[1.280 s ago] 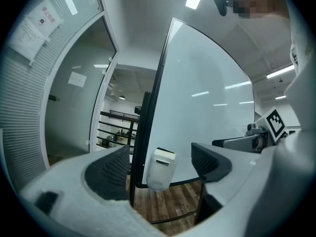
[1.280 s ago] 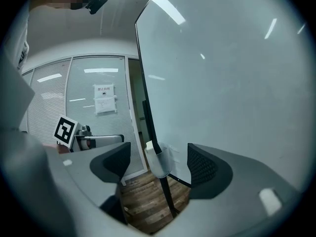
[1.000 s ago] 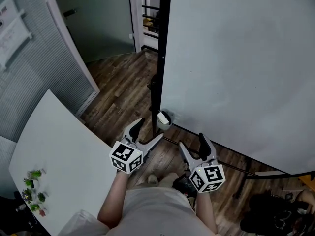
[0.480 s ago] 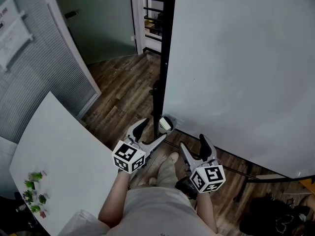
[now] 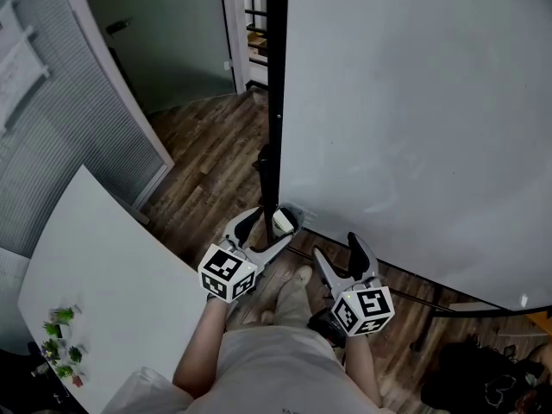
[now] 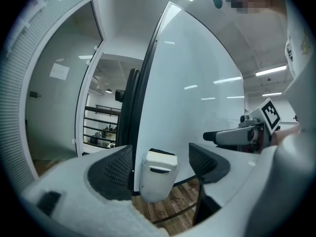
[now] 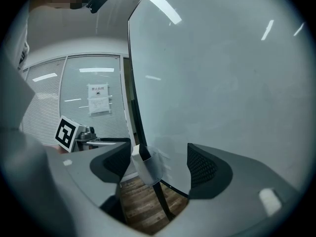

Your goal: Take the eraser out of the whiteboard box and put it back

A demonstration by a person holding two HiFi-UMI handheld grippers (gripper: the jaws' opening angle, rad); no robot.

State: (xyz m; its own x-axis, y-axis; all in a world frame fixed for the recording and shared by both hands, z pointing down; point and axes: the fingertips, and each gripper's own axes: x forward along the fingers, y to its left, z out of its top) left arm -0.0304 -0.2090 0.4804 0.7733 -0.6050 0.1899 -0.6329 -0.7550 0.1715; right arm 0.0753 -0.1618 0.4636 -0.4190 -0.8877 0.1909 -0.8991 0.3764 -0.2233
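Observation:
A small white box [image 5: 283, 222] hangs at the whiteboard's [image 5: 414, 119] lower left corner. The eraser [image 6: 160, 158], white with a dark strip on top, stands upright in the box [image 6: 154, 184]. My left gripper [image 5: 267, 228] points at the box, tips just short of it. Its jaws are closing, still wide, and the pads [image 6: 114, 168] touch nothing. In the left gripper view [image 6: 160, 164] the box shows in the gap, farther ahead. My right gripper [image 5: 336, 248] is open and empty, to the right of the box and back from the board. Its view [image 7: 155, 162] shows the box [image 7: 147, 166] ahead, left of centre.
The board's black frame post [image 5: 274, 84] rises just behind the box. A white table [image 5: 95, 274] with small green plants [image 5: 60, 343] stands to the left, and a blinds-covered glass wall [image 5: 52, 136] beyond it. Dark bags [image 5: 483, 378] lie on the wood floor at bottom right.
Both grippers have edged forward toward the board's lower corner. The left gripper's tips now sit much nearer the box. The eraser has stayed in the box.

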